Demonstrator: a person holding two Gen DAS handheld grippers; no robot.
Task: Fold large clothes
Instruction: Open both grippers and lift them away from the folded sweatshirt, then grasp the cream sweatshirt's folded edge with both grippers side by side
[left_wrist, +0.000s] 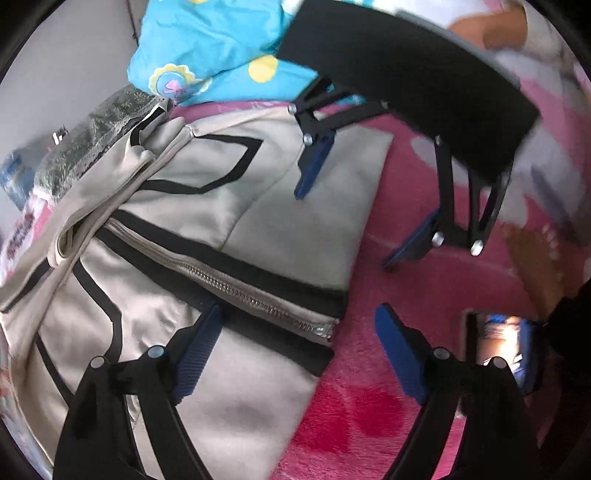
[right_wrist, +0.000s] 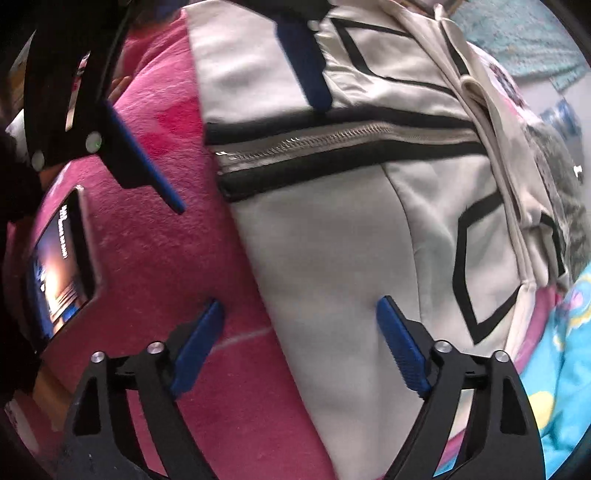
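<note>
A pale grey jacket (left_wrist: 303, 206) with black trim and a closed zip (left_wrist: 236, 280) lies spread on a pink blanket (left_wrist: 369, 387), its hem edge running down the middle of both wrist views. Both tools hang over that hem, pointing steeply down. The left gripper (left_wrist: 299, 354) stands spread, one blue pad above the cloth near the zip's end, the other above bare blanket; nothing is caught between them. The right gripper (right_wrist: 299, 343) is likewise spread wide and empty, straddling the hem line a little further along. No pad can be seen pressing on fabric.

A phone (left_wrist: 506, 350) with a lit screen rests on the blanket just beside the hem, near the left gripper. At the jacket's far end sit a blue patterned cloth (left_wrist: 207, 55) and a grey furry item (left_wrist: 92, 144), near the collar.

The step in hand looks like the approach to a fold: both tools poised at the bottom edge, ready to seize it. The next move would call for lowering each gripper until the hem sits between its pads, closing on it at two points well apart, then lifting the edge toward the collar without dragging the phone.
</note>
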